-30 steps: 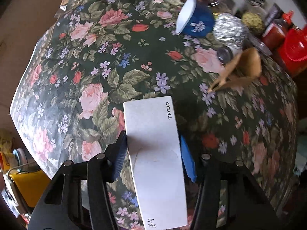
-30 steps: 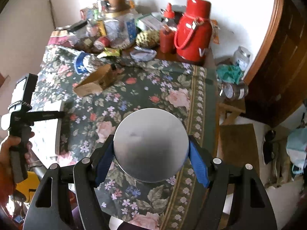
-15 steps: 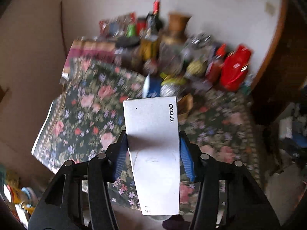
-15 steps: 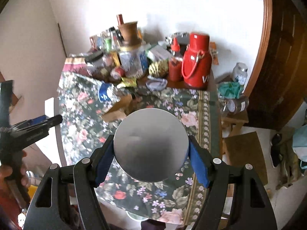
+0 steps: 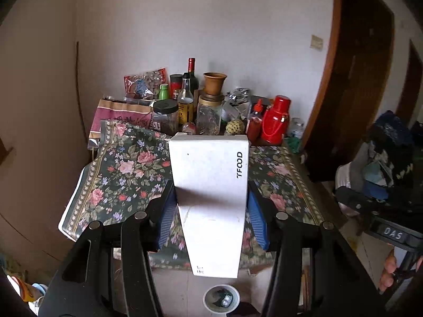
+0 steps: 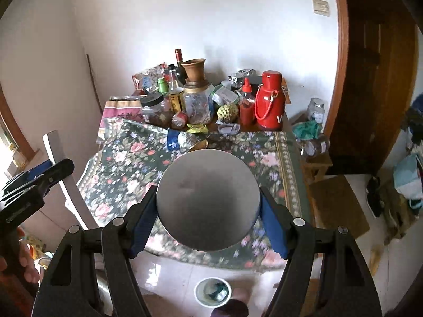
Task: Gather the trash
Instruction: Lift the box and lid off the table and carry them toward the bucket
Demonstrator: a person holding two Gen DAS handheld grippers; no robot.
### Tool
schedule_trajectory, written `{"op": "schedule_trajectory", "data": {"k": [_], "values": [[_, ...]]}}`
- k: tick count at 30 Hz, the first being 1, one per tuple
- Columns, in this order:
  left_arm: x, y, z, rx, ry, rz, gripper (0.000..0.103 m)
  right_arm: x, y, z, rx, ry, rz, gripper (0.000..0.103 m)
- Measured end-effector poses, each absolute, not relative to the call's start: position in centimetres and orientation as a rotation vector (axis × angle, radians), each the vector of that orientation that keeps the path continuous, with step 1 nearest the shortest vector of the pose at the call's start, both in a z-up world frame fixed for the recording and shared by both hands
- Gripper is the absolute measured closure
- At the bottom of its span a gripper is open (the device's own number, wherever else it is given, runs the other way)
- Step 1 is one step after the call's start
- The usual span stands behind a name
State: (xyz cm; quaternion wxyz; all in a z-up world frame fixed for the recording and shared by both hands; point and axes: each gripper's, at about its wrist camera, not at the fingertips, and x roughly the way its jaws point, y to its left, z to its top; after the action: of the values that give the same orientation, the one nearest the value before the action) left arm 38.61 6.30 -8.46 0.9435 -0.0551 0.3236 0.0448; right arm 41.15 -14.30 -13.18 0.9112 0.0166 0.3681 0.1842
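Taking the small white bin [image 5: 221, 299] on the floor as the landmark, the left gripper [image 5: 211, 219] sits above it and slightly toward the table, its blue pads [image 5: 167, 220] clamped on the sides of a white box [image 5: 210, 198] marked TFOOD. The box's near end hangs almost directly over the bin's mouth, which already holds some scraps.

Further right, the right gripper [image 6: 207, 222] also stands above the bin [image 6: 212, 292], closed on a round grey lid or disc [image 6: 207, 202] held face-on to the camera; what it is exactly cannot be told.

The step in hand appears to be dropping both pieces into the bin. The bin's mouth looks narrow against the box, so the person would do well to lower the box end-first and centre it before opening the fingers, then bring the disc down edge-on afterwards, not both together. The floral tablecloth [image 5: 127, 174] behind the bin still carries other clutter.
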Motion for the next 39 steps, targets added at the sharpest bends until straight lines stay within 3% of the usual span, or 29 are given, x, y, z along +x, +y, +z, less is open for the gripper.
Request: {"op": "schedule_trajectory", "data": {"k": [8,18,27,39], "values": [[31.5,7.0,-8.7,-0.079,0.644,0.002,0.052,33.8,-12.9,-13.4,0.052,0.756,0.321,0.033],[28.4,6.9,-12.1,-0.107,0.724,-0.08,0.052,30.3,-12.7,-15.6,0.038,0.836,0.279,0.033],[29.1,6.2,-18.1,-0.14,0.871,-0.046,0.052,30.6,-12.8,-22.5,0.004,1.006,0.321,0.033],[30.1,4.8,-31.7,-0.177,1.049,0.069,0.052,32.6,-13.8,-35.2,-0.089,1.16,0.345,0.033]]}}
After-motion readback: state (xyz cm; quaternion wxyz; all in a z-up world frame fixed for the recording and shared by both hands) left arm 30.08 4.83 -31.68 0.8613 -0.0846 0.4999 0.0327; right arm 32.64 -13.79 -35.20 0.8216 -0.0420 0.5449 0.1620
